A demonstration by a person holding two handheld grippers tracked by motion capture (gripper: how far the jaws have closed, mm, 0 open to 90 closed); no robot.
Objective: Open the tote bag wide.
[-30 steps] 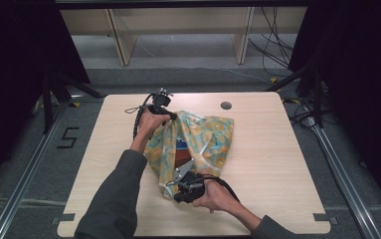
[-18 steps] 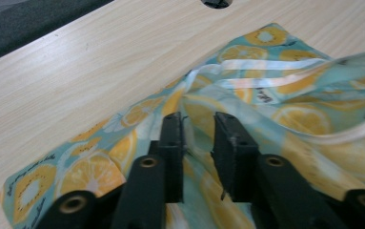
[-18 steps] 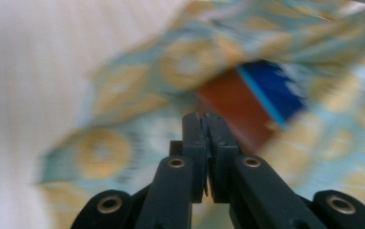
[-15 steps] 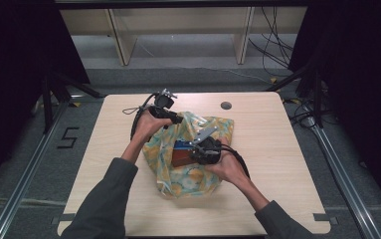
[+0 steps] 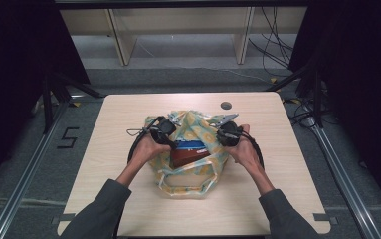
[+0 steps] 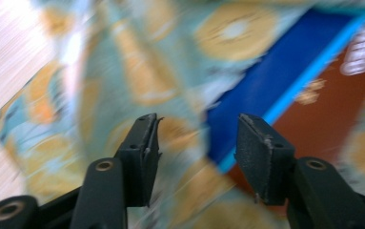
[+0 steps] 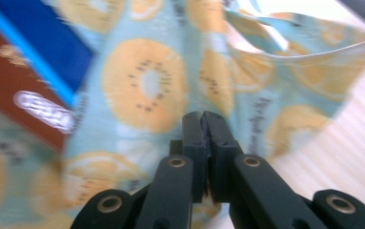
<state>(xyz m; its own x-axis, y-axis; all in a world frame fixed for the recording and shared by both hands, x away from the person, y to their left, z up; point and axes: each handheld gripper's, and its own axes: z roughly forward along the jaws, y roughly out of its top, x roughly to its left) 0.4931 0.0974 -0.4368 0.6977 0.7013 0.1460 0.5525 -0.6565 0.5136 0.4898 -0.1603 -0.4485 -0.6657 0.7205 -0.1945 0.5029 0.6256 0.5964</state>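
Fabric fills the middle of my table [image 5: 108, 149]: a light blue bag [image 5: 198, 130] printed with orange citrus slices, lying open with its mouth toward me. Inside it sits a flat box [image 5: 190, 154], brown-red with a blue band along its far edge. The bag's looped handles [image 5: 183, 186] trail toward six o'clock, nearest my body.

My left tongs [image 5: 170, 142] sit at the bag's nine o'clock edge, in my left hand [image 5: 148, 148]. In the left gripper view their two black jaws stand spread apart [image 6: 197, 143], with the patterned cloth and the blue corner of the box blurred behind the gap. Whether any cloth lies between them I cannot tell.

My right tongs [image 5: 223, 135] sit at the bag's three o'clock edge, in my right hand [image 5: 242, 149]. In the right gripper view their jaws are pressed together [image 7: 203, 126] against the citrus-print cloth; whether they pinch a fold of it I cannot tell.

At twelve o'clock, near the table's far edge, is a small dark round grommet [image 5: 226, 105].
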